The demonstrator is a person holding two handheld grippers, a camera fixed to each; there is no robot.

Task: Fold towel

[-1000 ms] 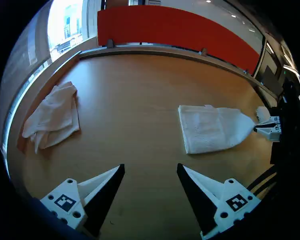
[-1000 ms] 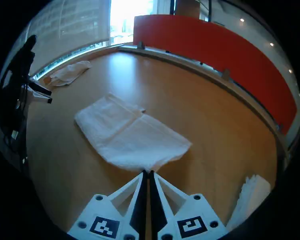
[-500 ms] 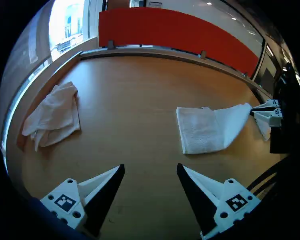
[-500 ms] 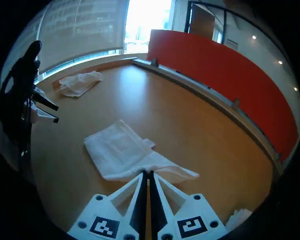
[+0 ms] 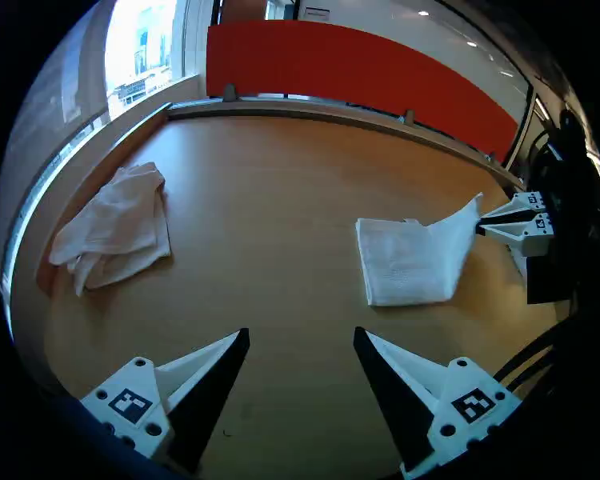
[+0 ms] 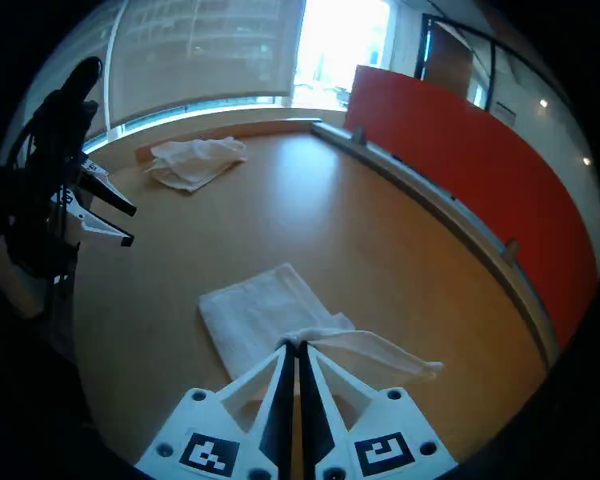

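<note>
A white towel (image 5: 412, 258) lies partly folded on the wooden table (image 5: 284, 192), right of centre in the left gripper view. Its right corner is lifted off the table, pinched by my right gripper (image 5: 482, 225), which is shut on it. In the right gripper view the same towel (image 6: 268, 316) spreads just beyond the shut right gripper (image 6: 297, 349), with the raised flap draping to the right. My left gripper (image 5: 300, 336) hovers open over bare wood near the table's front, well left of the towel, holding nothing. It also appears at the left edge as the left gripper (image 6: 128, 226).
A second, crumpled white towel (image 5: 112, 226) lies by the table's left edge near the window; it appears far back as the crumpled towel (image 6: 192, 160). A red partition (image 5: 356, 68) runs along the table's far side. A dark sleeve (image 6: 36, 192) holds the left gripper.
My right gripper has lifted the towel's corner higher and carried it inward over the towel, so the spread part looks shorter. The left gripper has stayed where it was, open.
</note>
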